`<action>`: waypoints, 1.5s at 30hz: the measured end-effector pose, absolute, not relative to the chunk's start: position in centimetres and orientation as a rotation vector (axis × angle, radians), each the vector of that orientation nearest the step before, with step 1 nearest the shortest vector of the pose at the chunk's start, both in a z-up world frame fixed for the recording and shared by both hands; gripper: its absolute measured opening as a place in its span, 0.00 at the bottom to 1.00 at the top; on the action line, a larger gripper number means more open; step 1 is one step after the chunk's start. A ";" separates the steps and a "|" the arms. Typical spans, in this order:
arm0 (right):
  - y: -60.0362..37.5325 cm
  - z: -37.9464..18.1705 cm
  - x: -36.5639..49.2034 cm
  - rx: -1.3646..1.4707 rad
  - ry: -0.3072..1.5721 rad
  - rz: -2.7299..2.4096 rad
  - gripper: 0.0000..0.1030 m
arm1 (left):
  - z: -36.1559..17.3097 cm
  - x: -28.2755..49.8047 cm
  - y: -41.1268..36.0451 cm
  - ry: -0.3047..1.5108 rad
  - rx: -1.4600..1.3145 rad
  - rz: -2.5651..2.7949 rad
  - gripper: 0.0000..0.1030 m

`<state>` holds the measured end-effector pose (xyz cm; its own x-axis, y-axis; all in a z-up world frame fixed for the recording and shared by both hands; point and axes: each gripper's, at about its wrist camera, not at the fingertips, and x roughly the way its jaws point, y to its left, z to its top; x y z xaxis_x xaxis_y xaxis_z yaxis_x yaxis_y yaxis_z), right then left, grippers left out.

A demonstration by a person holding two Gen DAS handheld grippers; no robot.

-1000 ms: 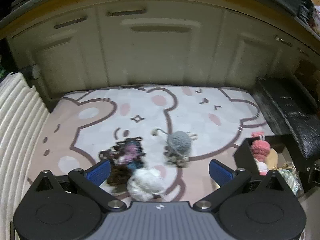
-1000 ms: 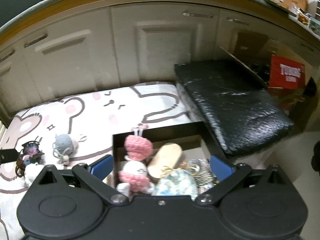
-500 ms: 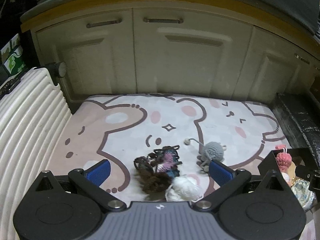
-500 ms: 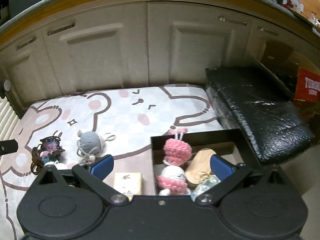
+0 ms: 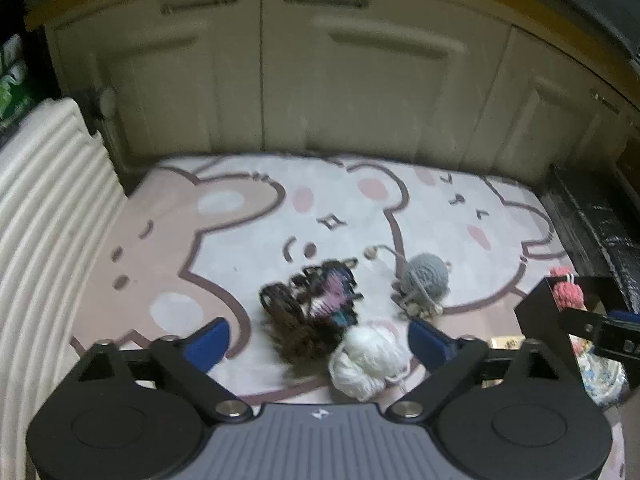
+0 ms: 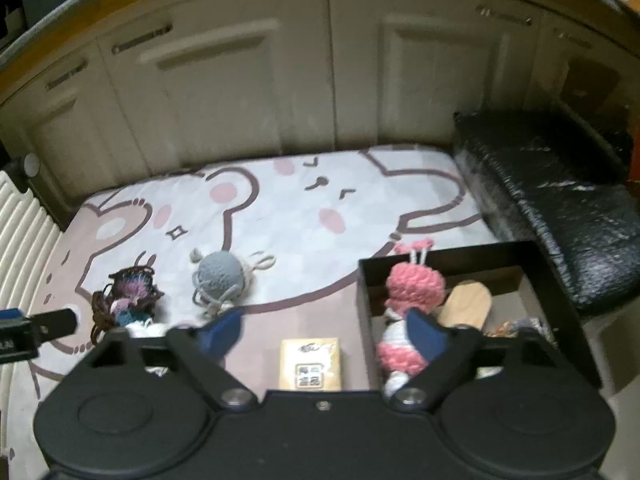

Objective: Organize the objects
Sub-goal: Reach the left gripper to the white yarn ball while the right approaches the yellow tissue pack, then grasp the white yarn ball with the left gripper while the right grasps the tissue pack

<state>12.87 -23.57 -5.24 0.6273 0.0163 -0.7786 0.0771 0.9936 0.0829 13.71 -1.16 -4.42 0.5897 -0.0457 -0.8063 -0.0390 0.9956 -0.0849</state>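
Observation:
On the bear-print rug (image 5: 224,240) lie a dark multicoloured yarn bundle (image 5: 308,308), a white yarn ball (image 5: 368,356) and a grey yarn ball (image 5: 426,282). My left gripper (image 5: 318,340) hovers over the bundle and white ball; its jaws are closing and touch nothing. My right gripper (image 6: 324,334) hangs above a small beige box (image 6: 311,364) on the rug, its jaws closing and clear of it. To the right stands a black box (image 6: 452,258) holding a pink knitted doll (image 6: 414,288) and a wooden piece (image 6: 468,308). The grey yarn ball (image 6: 220,274) and dark bundle (image 6: 128,300) lie to the left.
Cream cabinet doors (image 5: 360,92) close off the far side of the rug. A ribbed white panel (image 5: 44,208) borders it on the left and a black padded cushion (image 6: 560,208) on the right. The left gripper's tip (image 6: 36,328) shows at the right wrist view's left edge.
Both grippers have drifted left over the rug. The beige box has come into the right wrist view, between the fingers. Both pairs of fingers stand narrower than before.

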 end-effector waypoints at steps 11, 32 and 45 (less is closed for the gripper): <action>-21.9 -8.3 14.6 0.043 1.028 0.041 0.63 | -7.4 15.3 -2.9 1.079 -0.112 -0.078 0.66; -19.6 -13.5 17.0 -0.186 1.181 0.093 0.60 | -12.3 18.6 -4.9 1.213 -0.158 -0.036 0.63; -18.0 -13.8 16.8 -0.232 1.172 0.197 0.56 | -13.2 19.4 -4.7 1.242 -0.160 -0.022 0.41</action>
<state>16.83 -18.00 -13.83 0.3758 0.0325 -0.9261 -0.2725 0.9591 -0.0770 19.37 -4.72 -13.21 0.3246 -0.1039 -0.9401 -0.0703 0.9885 -0.1335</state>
